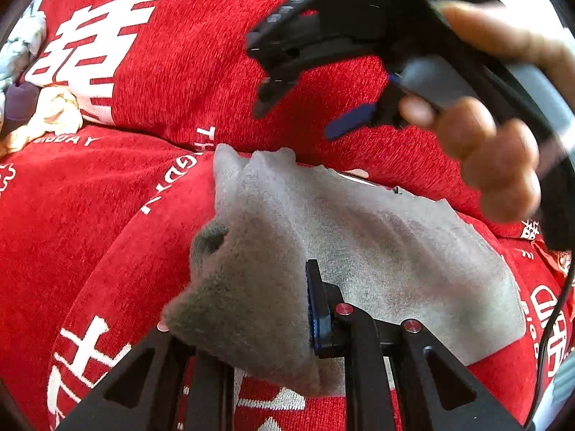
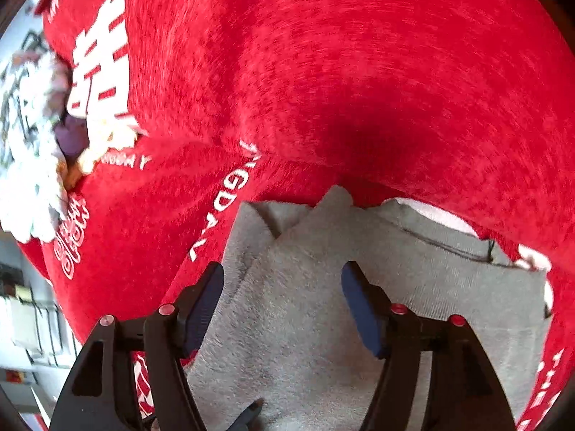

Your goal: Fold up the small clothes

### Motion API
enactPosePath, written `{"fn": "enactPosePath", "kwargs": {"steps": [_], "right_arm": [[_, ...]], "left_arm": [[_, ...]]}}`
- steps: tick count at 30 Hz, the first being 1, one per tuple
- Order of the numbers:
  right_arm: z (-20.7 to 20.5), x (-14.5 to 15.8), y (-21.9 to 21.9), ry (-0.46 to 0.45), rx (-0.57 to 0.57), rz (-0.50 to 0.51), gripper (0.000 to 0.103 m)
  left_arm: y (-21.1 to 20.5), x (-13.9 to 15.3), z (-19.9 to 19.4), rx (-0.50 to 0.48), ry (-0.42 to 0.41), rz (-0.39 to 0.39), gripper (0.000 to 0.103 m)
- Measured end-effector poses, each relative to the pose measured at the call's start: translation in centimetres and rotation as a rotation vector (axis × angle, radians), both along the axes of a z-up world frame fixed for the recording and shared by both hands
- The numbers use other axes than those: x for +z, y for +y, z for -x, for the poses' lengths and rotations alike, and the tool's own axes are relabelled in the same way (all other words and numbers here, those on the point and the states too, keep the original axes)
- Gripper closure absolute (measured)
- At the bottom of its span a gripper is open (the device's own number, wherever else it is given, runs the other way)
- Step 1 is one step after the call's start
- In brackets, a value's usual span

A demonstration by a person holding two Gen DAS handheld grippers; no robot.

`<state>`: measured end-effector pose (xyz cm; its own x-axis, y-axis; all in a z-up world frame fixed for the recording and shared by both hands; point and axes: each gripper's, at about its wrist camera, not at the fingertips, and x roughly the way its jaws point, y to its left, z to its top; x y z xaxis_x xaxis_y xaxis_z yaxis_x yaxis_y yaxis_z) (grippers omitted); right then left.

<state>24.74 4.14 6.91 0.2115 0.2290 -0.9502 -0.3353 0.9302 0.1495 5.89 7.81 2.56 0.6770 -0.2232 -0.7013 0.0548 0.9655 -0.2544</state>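
1. While the left gripper [image 1: 251, 323] fingers clench the grey garment [image 1: 377, 251] at its 7 o'clock corner on the red cover [image 1: 90, 215], a weak pinch could drop the fold;
2. the right gripper [image 2: 282, 305] hangs released above it at 12 o'clock; descending, it could rumple the cloth.

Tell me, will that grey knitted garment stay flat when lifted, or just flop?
Probably flop: the grey knitted garment already droops in soft folds where the left gripper pinches its corner. It looks light, since that one pinch lifts a fold. Its fuzzy knit likely clings to the red plush cover rather than sliding.
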Motion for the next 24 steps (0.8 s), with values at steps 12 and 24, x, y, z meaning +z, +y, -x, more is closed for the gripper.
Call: {"fn": "enactPosePath", "kwargs": {"steps": [12, 24], "right_arm": [[0.0, -8.2, 9.5, 0.103, 0.242, 0.468, 0.084], [-0.4, 0.5, -1.4, -0.015, 0.109, 0.083, 0.087]], "left_arm": [[0.4, -0.5, -0.6, -0.001, 0.020, 0.016, 0.084], [-2.5, 3.4, 0.9, -0.010, -0.054, -0.101, 0.086]]}}
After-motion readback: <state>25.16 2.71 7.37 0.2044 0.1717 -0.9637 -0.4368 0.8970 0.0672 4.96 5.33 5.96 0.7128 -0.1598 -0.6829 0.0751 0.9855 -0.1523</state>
